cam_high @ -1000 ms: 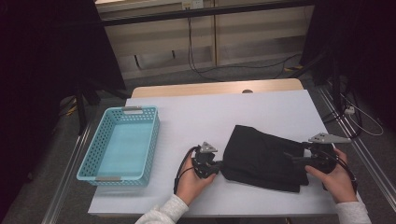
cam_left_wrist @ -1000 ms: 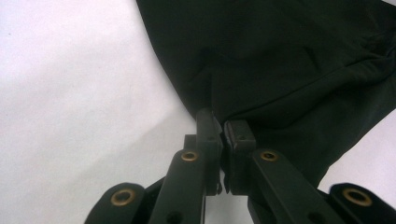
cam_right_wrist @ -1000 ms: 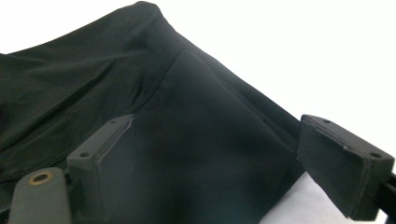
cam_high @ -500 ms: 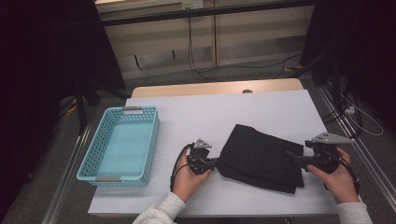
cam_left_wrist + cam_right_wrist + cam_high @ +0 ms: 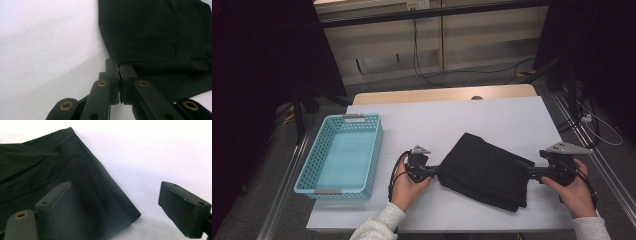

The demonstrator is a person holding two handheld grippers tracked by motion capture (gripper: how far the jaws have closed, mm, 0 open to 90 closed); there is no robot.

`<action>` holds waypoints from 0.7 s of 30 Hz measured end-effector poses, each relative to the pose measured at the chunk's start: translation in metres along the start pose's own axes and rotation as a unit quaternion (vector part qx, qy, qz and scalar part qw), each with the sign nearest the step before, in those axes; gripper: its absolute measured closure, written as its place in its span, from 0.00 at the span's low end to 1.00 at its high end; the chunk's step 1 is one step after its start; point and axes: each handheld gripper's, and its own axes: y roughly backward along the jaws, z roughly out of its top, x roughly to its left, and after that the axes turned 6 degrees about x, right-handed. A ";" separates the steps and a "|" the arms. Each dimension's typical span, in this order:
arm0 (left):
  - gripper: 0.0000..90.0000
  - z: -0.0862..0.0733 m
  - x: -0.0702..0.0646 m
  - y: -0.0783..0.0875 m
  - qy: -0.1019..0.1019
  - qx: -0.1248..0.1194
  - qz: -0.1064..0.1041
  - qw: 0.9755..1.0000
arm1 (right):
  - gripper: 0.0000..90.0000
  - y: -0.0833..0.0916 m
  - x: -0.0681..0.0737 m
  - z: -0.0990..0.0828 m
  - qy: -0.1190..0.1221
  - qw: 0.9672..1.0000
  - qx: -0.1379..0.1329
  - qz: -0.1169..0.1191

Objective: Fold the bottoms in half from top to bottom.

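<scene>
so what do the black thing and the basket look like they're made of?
Black garment: looks like soft woven or knit fabric, matte; it lies in flat folds with seams and creases, and the left gripper pinches its corner. Basket: likely moulded plastic, light blue with a slight sheen; the walls are a regular perforated grid.

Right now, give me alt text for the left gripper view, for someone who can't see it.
The left gripper, jaws shut, pinches the near edge of a folded black cloth lying on a white table. The cloth spreads up and to the right, and the bare table lies to the left.
</scene>
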 end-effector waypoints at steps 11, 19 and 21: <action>0.97 0.002 0.014 0.006 0.022 -0.006 0.002 1.000 | 0.13 0.000 0.002 0.000 0.003 1.000 0.001 0.004; 0.97 0.002 0.017 0.006 0.027 -0.007 0.003 1.000 | 0.13 -0.001 0.003 -0.001 0.008 1.000 0.002 0.004; 0.97 0.003 0.018 0.006 0.029 -0.008 0.003 1.000 | 0.13 0.000 0.003 -0.001 0.008 1.000 0.002 0.004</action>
